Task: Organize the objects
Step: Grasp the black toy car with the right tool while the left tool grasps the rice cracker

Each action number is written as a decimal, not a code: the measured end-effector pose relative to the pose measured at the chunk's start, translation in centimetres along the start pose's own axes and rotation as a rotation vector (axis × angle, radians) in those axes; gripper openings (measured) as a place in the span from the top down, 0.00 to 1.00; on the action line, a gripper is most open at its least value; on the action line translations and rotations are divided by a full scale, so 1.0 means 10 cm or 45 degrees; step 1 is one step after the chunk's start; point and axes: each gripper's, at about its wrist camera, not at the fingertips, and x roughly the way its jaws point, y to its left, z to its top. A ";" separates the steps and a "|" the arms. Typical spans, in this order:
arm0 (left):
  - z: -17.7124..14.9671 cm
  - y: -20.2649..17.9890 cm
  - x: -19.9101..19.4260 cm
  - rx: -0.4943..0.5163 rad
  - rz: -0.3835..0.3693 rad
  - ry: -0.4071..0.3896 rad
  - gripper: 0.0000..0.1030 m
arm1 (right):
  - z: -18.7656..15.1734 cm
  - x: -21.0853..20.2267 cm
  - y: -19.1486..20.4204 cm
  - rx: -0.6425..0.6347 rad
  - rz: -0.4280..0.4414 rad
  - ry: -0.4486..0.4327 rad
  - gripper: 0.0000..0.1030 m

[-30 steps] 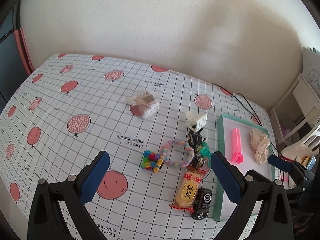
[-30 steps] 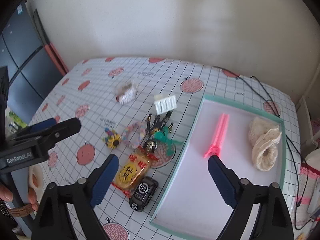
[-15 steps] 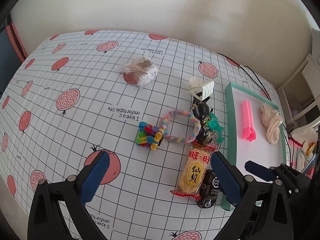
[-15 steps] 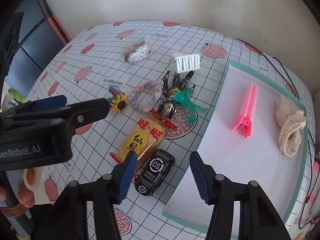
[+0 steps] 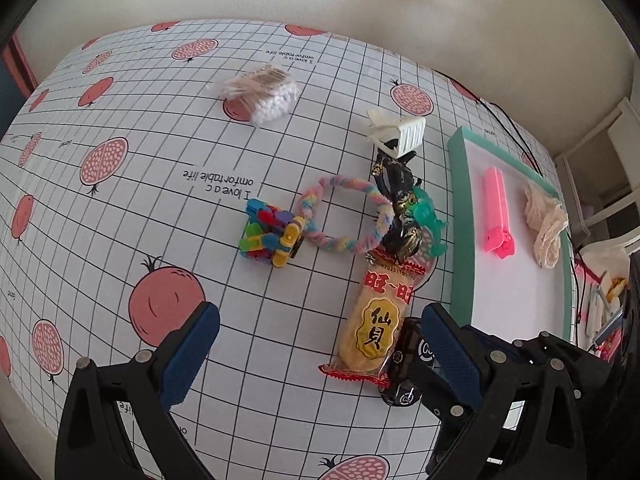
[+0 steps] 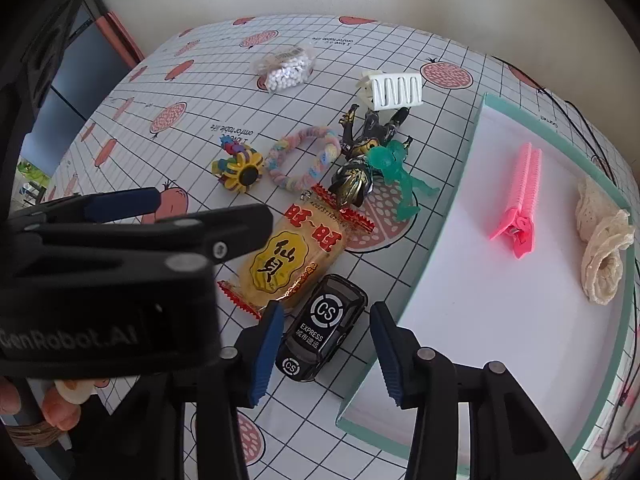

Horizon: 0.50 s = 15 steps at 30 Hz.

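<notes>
A black toy car [image 6: 322, 324] lies by the green-rimmed tray [image 6: 448, 216], beside a yellow snack packet [image 6: 290, 258]. My right gripper [image 6: 326, 354] is open, its blue pads on either side of the car's near end, not touching. My left gripper [image 5: 316, 344] is open above the cloth, left of the packet [image 5: 374, 322]; the car [image 5: 406, 364] is partly hidden behind its right finger. Further back lie a pastel ring [image 6: 302, 158], a colourful clip toy [image 6: 240, 168], dark and green figures [image 6: 368, 160], a white claw clip [image 6: 394, 90] and a cotton swab bag [image 6: 286, 68].
The tray holds a pink clip [image 6: 520, 196] and a cream lace piece [image 6: 602, 248]. The left gripper's body [image 6: 120, 280] fills the left of the right wrist view. Cables [image 5: 504, 120] run behind the tray. The table edge is close below both grippers.
Both grippers have come lower and closer to the table. The right gripper has narrowed its jaws and moved down around the toy car.
</notes>
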 end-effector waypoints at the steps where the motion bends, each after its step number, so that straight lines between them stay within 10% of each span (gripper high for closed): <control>1: 0.00 -0.02 0.02 0.004 0.000 0.004 0.02 | 0.00 0.01 0.00 0.001 0.000 0.003 0.55; 15: -0.04 -0.20 0.31 0.099 0.029 0.074 0.11 | -0.01 0.14 0.04 -0.008 0.010 0.052 0.55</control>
